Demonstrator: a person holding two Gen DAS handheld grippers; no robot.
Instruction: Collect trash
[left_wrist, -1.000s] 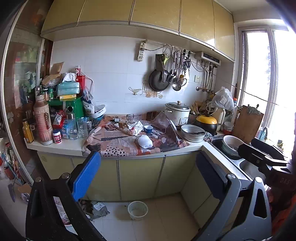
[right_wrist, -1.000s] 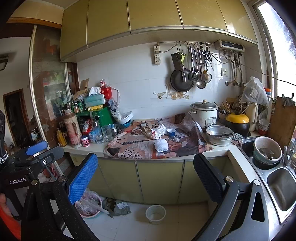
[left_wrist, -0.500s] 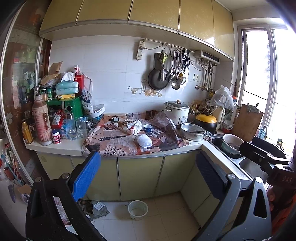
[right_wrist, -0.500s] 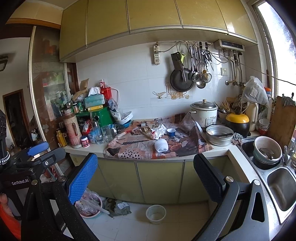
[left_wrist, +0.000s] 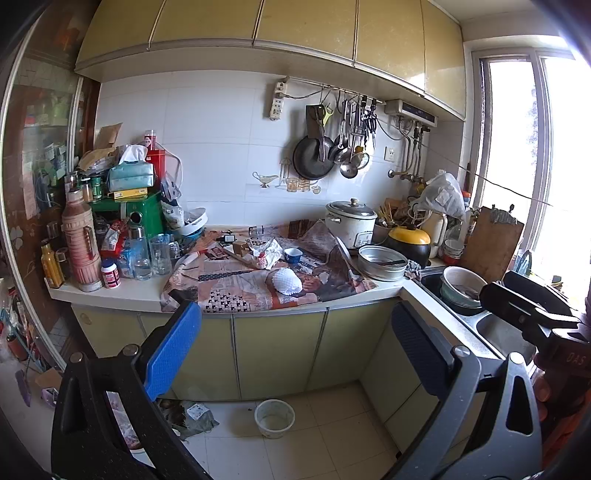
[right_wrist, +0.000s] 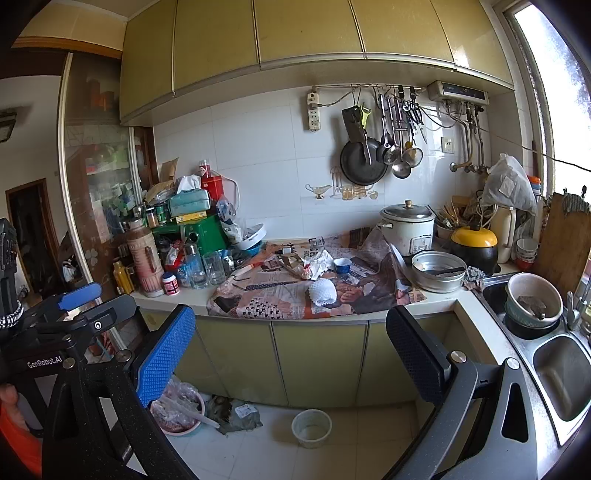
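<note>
Lying on newspaper-covered counter (left_wrist: 122, 295): white foam fruit net (left_wrist: 285, 281), crumpled wrapper (left_wrist: 266, 253) behind it. Left gripper (left_wrist: 295, 349) and right gripper (right_wrist: 291, 350) hovering well apart from counter, both spread wide, holding nothing. White cup (right_wrist: 311, 427) standing on floor below.

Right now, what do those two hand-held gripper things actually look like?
Each is a black plastic frame with silver bolts and two flat textured pads, one blue, one black. The left gripper appears in the right camera with white "GenRobot.AI" lettering. The right gripper is built the same. An orange sleeve shows at the edge.
</note>
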